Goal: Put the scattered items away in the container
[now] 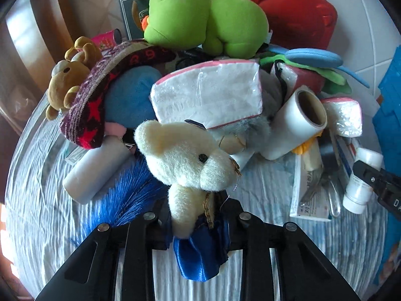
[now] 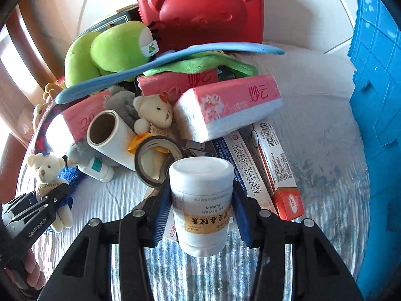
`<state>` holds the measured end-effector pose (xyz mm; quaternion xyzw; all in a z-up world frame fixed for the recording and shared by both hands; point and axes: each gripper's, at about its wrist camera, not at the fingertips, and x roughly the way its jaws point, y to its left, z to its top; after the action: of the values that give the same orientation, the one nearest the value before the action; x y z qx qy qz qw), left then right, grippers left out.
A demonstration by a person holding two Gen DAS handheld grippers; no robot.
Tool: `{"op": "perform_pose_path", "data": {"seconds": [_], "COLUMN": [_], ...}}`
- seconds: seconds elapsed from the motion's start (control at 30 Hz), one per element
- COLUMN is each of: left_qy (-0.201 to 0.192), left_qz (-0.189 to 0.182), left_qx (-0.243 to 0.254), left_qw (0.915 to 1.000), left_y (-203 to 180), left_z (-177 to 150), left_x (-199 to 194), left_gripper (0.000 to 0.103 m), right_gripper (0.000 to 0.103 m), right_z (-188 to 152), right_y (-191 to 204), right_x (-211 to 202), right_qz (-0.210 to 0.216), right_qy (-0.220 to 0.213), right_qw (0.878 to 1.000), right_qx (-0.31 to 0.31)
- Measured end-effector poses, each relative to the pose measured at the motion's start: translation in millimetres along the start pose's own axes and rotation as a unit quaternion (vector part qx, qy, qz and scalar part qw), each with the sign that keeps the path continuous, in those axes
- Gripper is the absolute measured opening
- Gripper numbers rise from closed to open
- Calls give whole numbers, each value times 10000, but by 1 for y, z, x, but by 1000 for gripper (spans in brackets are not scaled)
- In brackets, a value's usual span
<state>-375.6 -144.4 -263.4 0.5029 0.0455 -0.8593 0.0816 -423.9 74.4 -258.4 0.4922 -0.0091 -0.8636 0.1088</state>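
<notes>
A: Left gripper [image 1: 198, 215] status?

B: Jaws clamped on the cream bear [image 1: 190, 155], pinching its body at the blue satin dress. Head sticks out ahead of the jaws, tilted right. The right wrist view confirms it: the bear [image 2: 47, 173] sits between the black fingers, legs dangling below.

A: Right gripper [image 2: 200, 213]?

B: Closed on the white bottle [image 2: 200, 200]. Bottle stands roughly on end between the jaws, label text upside down, blue pads pressed on both sides. From the left view the bottle [image 1: 361, 180] is at the far right with a black fingertip across it.

A: What's ahead of the left jaws?

B: The pile. Tissue pack [image 1: 210, 95] straight ahead, just past the bear's head. Green plush [image 1: 205, 17] behind that, red case [image 1: 293, 7] beyond and right. Left of the jaws: blue brush bristles [image 1: 125, 190], a white cylinder [image 1: 97, 170], a star-patterned knit band [image 1: 100, 95], a brown bear [image 1: 67, 75]. Right: film roll [image 1: 298, 120].

A: Ahead of the right jaws?

B: Tape ring [image 2: 158, 160] just ahead-left, touching the film roll beyond it. Medicine boxes [image 2: 263, 160] ahead-right, lying flat under a pink tissue pack [image 2: 230, 105]. Second small bear [image 2: 155, 113] wedged in the pile.

A: Container?

B: Blue crate [image 2: 376, 95], far right of the right jaws, well apart from both held items. Everything sits on a pale striped cloth [image 2: 325, 175].
</notes>
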Motion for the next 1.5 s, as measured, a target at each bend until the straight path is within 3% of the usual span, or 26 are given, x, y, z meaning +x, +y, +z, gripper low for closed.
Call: {"op": "perform_pose_path", "data": {"seconds": [0.4,0.6,0.77,0.93,1.17,1.5], "left_qy": [-787,-1282,-1695,-1929,-2249,-2607], "left_qz": [-128,-217,-295,-702,-1161,-1613], "left_qx": [176,349,496,714,1115,1426], "left_qw": [9967,9909,9838,9761,9610,9411], "left_y": [-9,-26,-42,-63,-118,-258], "left_z": [-15,-26,-35,-40,-46,-62], "left_x": [-76,-130,-176,-208,-250,-299], "left_gripper": [28,28,28,28,28,28], "right_gripper": [46,46,46,46,46,46], "right_z": [-19,-28,-37,-46,-60,-87], "right_y": [37,49,43,35,-15,-145], "right_x": [-95,-158,-210,-260,-325,-397], "right_qz": [226,359,22,-345,-818,-1300], "right_qy": [-767,-1218,-1591,-1959,-2446,-2866], "right_qw": [9956,9889,9846,9779,9658,9492], "right_qx": [-480,-773,-725,-649,-265,30]}}
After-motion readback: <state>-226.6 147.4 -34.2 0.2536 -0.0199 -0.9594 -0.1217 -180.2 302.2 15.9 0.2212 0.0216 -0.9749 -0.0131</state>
